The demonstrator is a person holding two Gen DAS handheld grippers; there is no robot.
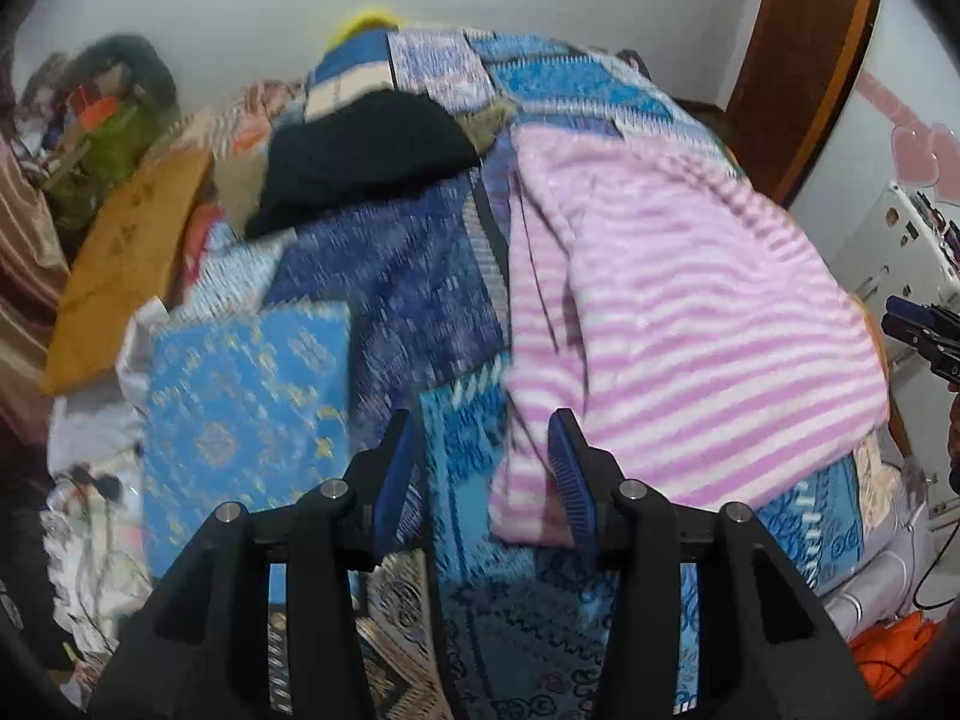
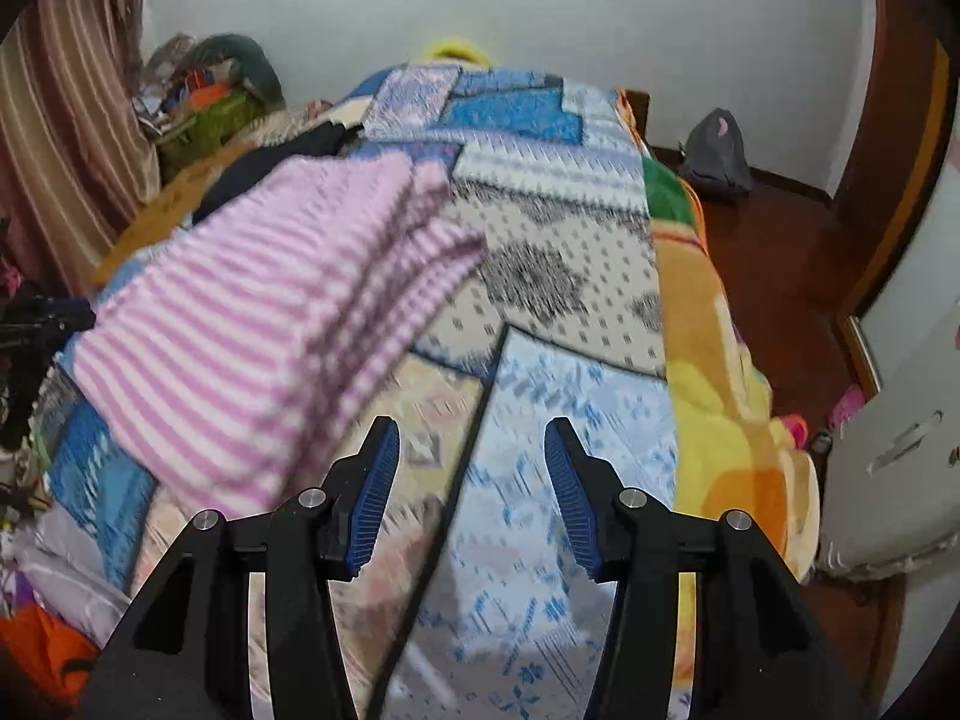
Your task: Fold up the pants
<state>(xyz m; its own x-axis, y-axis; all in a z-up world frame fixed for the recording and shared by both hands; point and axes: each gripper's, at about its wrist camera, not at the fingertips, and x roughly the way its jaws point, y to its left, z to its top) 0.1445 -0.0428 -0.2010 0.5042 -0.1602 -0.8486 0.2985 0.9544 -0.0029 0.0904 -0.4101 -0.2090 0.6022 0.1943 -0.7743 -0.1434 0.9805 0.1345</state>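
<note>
Pink-and-white striped pants (image 1: 690, 312) lie in a folded heap on a blue patchwork bedspread (image 1: 384, 288). My left gripper (image 1: 480, 450) hovers open over the heap's near left corner. A flap of the striped cloth shows between its fingers, and neither pad presses on it. In the right wrist view the pants (image 2: 240, 330) lie to the left. My right gripper (image 2: 471, 456) stands open over the bare bedspread (image 2: 540, 420), just right of the heap, with nothing between its fingers. Each gripper also shows at the edge of the other's view, the right gripper (image 1: 924, 330) and the left gripper (image 2: 36, 324).
A black garment (image 1: 360, 162) lies beyond the pants. An orange pillow (image 1: 126, 264) and piled clutter line the bed's left side. A yellow-orange blanket (image 2: 720, 420) drapes the right edge. Wooden floor, a grey bag (image 2: 717, 156) and a door frame (image 2: 900, 180) are to the right.
</note>
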